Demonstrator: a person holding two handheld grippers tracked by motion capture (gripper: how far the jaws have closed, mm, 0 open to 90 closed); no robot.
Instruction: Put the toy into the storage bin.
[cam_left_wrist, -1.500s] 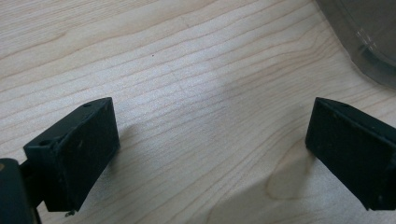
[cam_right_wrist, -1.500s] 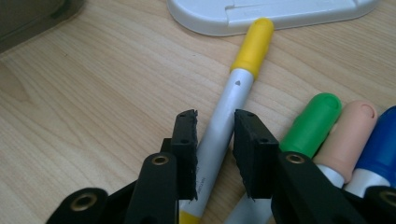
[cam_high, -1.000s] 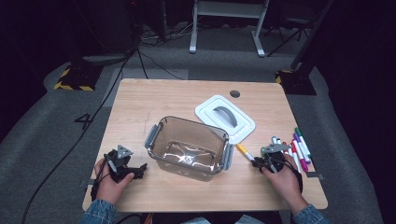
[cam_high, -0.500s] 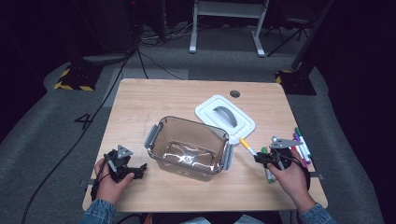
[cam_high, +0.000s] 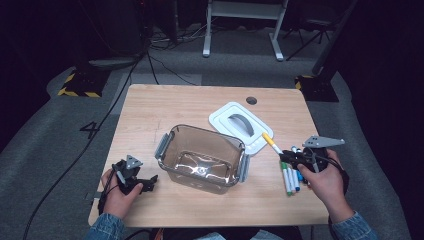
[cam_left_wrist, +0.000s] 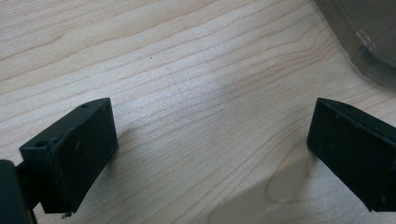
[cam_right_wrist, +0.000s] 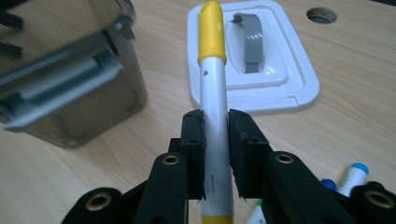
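A: What has the right gripper (cam_right_wrist: 215, 140) got?
B: Its jaws are clamped on a yellow-capped marker (cam_right_wrist: 213, 98), cap pointing to eleven o'clock in the high view, toward the white lid (cam_high: 240, 126).
A: And the left gripper (cam_high: 145, 184)?
B: Jaws wide apart over bare table (cam_left_wrist: 187, 70), the clear bin (cam_high: 202, 157) at its two o'clock.

High overview; two close tool-mounted views

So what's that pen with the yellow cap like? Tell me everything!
The white marker with the yellow cap is a smooth plastic-looking tube, capped, with a yellow band at its back end and tiny print on its barrel. The right gripper clamps it mid-barrel, lifted off the wooden table, cap aimed toward the white lid with the grey handle.
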